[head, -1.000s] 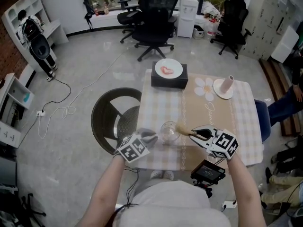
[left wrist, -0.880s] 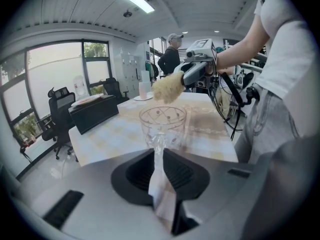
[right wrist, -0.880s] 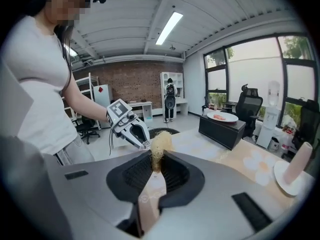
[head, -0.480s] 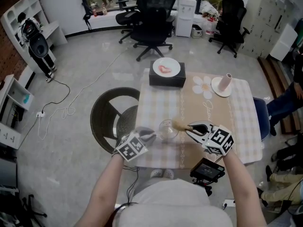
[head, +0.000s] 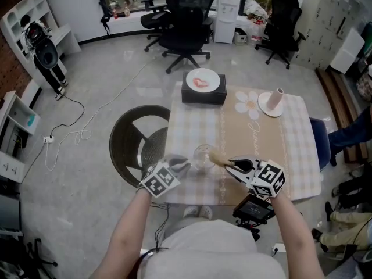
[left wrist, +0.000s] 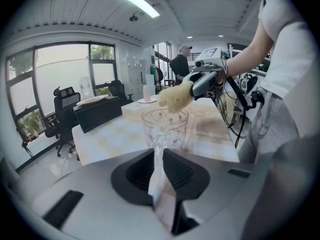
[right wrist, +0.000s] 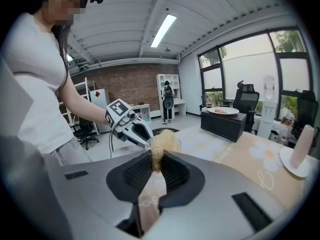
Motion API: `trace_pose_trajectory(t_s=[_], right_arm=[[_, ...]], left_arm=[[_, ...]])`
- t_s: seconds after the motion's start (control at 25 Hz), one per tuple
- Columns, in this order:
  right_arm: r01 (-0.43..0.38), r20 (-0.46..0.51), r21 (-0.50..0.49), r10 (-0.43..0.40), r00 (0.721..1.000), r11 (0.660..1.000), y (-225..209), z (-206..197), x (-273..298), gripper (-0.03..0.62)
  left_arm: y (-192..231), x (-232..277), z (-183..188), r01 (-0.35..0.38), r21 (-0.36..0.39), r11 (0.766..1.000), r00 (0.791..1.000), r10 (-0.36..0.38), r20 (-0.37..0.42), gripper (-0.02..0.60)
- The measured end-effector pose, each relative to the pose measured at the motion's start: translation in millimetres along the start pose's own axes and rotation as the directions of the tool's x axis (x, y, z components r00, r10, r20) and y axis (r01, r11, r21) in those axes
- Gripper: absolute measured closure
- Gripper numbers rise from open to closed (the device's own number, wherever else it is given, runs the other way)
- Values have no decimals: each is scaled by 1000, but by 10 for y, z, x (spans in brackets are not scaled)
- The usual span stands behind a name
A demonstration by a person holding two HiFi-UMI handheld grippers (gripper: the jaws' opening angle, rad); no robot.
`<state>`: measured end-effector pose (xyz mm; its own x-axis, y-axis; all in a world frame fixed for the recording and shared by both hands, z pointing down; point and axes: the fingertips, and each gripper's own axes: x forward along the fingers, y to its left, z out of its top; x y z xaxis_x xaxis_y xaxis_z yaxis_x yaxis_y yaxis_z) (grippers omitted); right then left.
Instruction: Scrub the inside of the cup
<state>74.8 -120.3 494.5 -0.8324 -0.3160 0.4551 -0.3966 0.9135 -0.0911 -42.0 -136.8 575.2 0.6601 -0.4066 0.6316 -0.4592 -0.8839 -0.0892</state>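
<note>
Pinching the glass cup [head: 202,156] in my left gripper [head: 180,166], low centre of the head view, I've got my right gripper [head: 235,166] clamped on the scrubber [head: 216,157] at its rim, so I reckon the inside scrub is mostly left to do.

Bare table [head: 256,138] between cup [head: 203,157] and black box [head: 203,97] (plate [head: 201,81] atop)

Clear cup [left wrist: 165,128] upright, tan scrubber [left wrist: 175,98] at rim.
</note>
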Motion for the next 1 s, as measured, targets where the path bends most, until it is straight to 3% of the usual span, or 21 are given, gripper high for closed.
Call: trace_pose_trajectory(t_s=[0.56,0.76,1.0], right_arm=[[-82,-3,28,82,997,996,229,60,79,542],[25,17,19,-26,1000,1000,131,178,70,542],[107,-46,2,-107,993,994,99,78,127,542]], left_arm=[[1,-1,22,-18,-32,999,1000,19,22,523],[-27,-5,43,-21,-31,999,1000,21,16,525],[-116,5,64,-10,-76,997,1000,11,11,525]])
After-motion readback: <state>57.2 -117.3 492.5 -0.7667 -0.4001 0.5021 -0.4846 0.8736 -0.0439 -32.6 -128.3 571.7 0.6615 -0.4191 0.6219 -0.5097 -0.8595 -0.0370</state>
